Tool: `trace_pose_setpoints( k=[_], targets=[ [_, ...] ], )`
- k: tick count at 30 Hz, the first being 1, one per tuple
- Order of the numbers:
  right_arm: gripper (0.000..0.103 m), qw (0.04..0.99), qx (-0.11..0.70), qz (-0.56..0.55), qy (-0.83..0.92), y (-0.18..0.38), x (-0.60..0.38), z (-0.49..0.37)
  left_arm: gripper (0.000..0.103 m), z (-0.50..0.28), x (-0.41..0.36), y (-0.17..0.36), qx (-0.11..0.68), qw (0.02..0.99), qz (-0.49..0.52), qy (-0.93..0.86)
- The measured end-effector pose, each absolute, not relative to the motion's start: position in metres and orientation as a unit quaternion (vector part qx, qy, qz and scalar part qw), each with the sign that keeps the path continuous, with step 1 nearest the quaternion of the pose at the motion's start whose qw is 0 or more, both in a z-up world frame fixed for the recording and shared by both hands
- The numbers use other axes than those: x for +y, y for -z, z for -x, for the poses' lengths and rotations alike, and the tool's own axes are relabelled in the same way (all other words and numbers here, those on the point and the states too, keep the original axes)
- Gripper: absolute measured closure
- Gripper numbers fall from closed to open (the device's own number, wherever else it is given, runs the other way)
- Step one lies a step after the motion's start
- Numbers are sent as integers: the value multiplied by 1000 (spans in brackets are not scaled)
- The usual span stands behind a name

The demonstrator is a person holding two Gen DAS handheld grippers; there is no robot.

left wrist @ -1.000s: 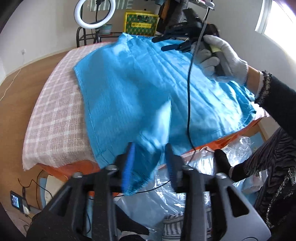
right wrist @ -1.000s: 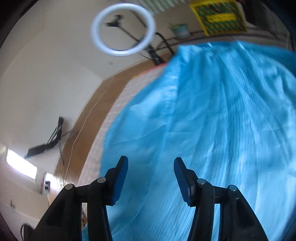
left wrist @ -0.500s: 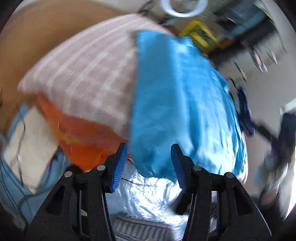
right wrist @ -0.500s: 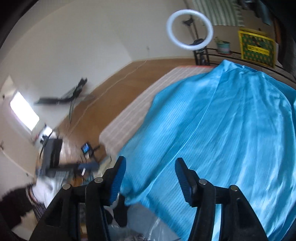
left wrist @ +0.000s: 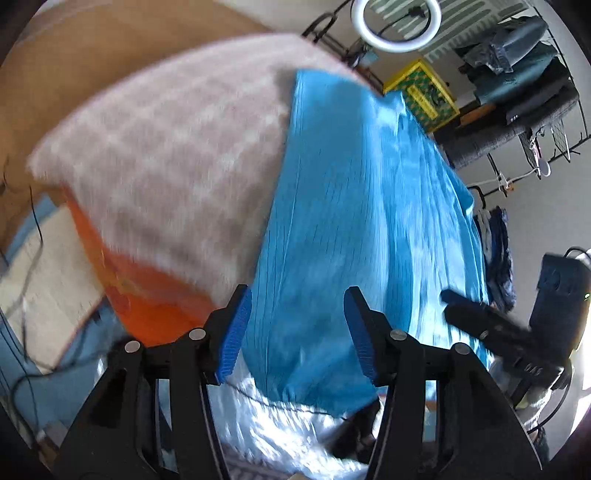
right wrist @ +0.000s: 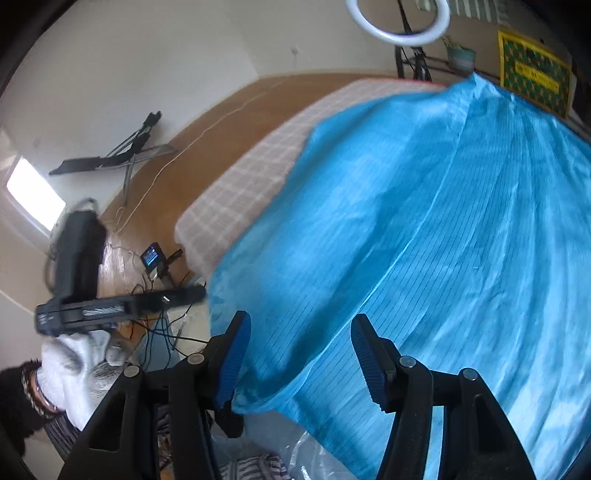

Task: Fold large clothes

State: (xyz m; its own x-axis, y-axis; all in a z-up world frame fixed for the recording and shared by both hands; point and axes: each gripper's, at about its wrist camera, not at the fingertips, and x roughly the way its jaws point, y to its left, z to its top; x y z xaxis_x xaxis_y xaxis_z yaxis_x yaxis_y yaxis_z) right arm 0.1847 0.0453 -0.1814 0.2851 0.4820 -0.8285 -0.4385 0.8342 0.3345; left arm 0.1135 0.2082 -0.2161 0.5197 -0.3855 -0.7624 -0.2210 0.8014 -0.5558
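**Hovering open-jawed over the blue garment's near edge**

Lying spread across the bed, the blue garment [left wrist: 362, 221] is covering the right-hand part of the pink-and-white checked blanket [left wrist: 166, 147], and its near hem is hanging over the bed's front edge above some crinkled clear plastic [left wrist: 280, 424]. An orange layer [left wrist: 147, 302] is showing under the blanket at the near corner. Fine dark pinstripes are running along the cloth, and a long crease is crossing it in the right wrist view.

The left gripper [left wrist: 297, 332] is hanging over the hem with its blue-padded fingers [left wrist: 234, 332] spread wide apart and nothing between them; the cloth is filling the gap behind them, and whether either pad is touching it cannot be told. The right gripper [right wrist: 301, 360] is likewise standing with its jaws parted, holding nothing, poised above the garment's near-left corner, which is drooping just beside its left pad.

In the right wrist view, the person's white-gloved left hand [right wrist: 74, 365] is gripping the handle of the other tool at the far left, beside the bed's corner. In the left wrist view, the other gripper's black body is showing blurred at the right edge of the garment.

Beyond the bed, a ring light [left wrist: 397, 22] is standing by the far wall, a yellow-and-green box [left wrist: 424, 96] is sitting near it, and a small device with a lit screen [right wrist: 151, 256] is lying on the wooden floor [right wrist: 229, 122] among cables.
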Motion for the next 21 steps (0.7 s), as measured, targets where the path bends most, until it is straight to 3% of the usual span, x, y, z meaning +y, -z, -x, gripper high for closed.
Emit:
trace_pose_setpoints(
  k=[7,13,17,21],
  targets=[
    [44,804,533,-56,-258,185,31,-207,47,-172,223,239,511,780,360,41],
    [43,816,538,-56,-202,190,14,-237,47,-244,231,223,490,800,344,41],
    [34,824,532,-80,-179,193,-2,-269,47,-277,240,220,481,810,335,34],
    [33,826,532,-95,-159,206,-10,-299,47,-299,246,231,477,806,351,27]
  ],
)
